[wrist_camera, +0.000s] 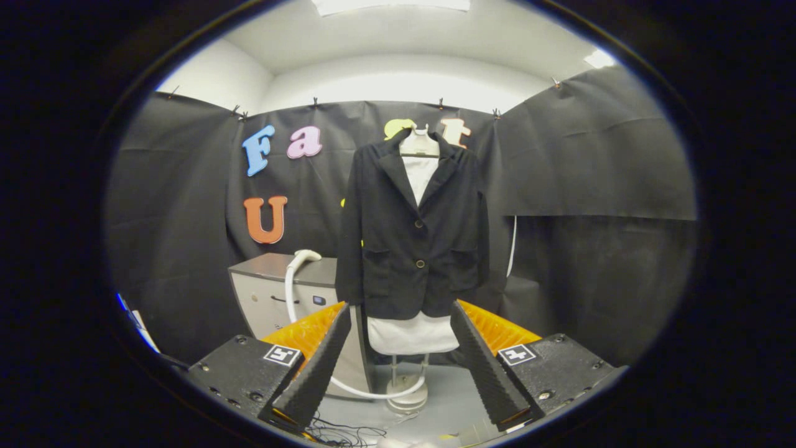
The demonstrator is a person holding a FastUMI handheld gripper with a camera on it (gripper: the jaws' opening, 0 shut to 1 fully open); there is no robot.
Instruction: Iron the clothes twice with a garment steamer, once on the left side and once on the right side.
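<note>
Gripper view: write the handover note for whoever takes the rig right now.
Gripper: fingers open, holding nothing, aimed at the jacket.
Black jacket: buttoned, hanging on a stand over a white garment, beyond the fingers.
Steamer head: rests on the grey cabinet left of the jacket; its white hose loops down to the floor by the stand base.
Done: nothing that can be seen.
Left: pick up the steamer, pass over the left side, then the right.
</note>
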